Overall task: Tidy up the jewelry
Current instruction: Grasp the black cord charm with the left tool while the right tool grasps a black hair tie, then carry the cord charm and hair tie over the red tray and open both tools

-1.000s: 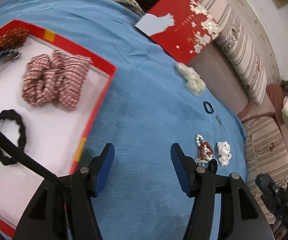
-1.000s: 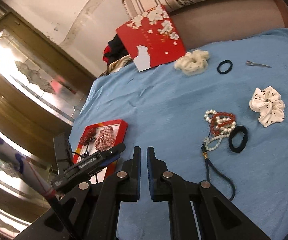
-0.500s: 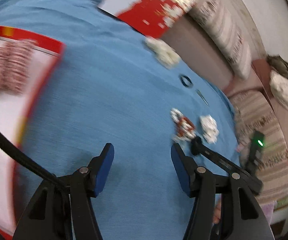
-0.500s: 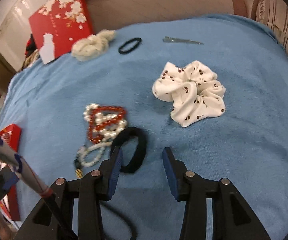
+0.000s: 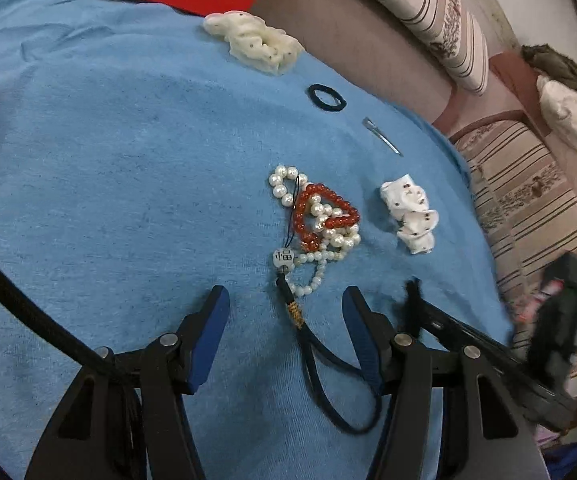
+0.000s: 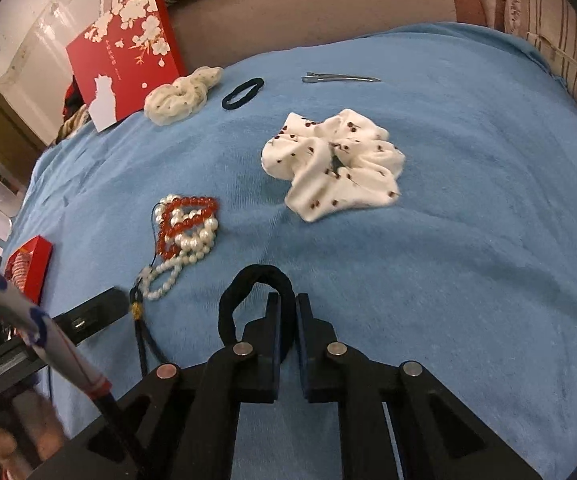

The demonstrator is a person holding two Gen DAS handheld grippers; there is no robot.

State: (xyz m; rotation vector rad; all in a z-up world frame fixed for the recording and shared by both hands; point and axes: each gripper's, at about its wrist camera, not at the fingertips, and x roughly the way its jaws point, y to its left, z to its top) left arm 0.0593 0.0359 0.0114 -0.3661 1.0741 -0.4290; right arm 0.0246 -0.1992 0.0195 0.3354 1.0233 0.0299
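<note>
On the blue cloth (image 6: 468, 220), right gripper (image 6: 286, 300) has its jaws nearly closed, pinching one side of a black hair band (image 6: 248, 284); the band's loop arcs out ahead and to the left of the fingers, lying on the cloth. Left gripper (image 5: 284, 300) hovers with jaws wide apart, nothing between the pads; a dark cord (image 5: 328, 360) with a gold knot runs between them. Just ahead of it sits the bead pile (image 5: 316, 220): pearl strands tangled with a red bead bracelet, plus a white charm bead on the cord. White dotted scrunchie (image 6: 332, 168) lies just right of the beads, apart from them. Further back: thin black hair tie (image 6: 243, 93), silver clip (image 6: 340, 78), cream scrunchie (image 6: 182, 96), all separate. Red flowered box lid (image 6: 124, 52) leans against the sofa back behind the cream scrunchie. Red tray (image 6: 28, 268) shows at the far left edge of the right view, a checked scrunchie inside, partly hidden. Right gripper's tip is visible in the left view, blurred, with a dark bit at its end.
</note>
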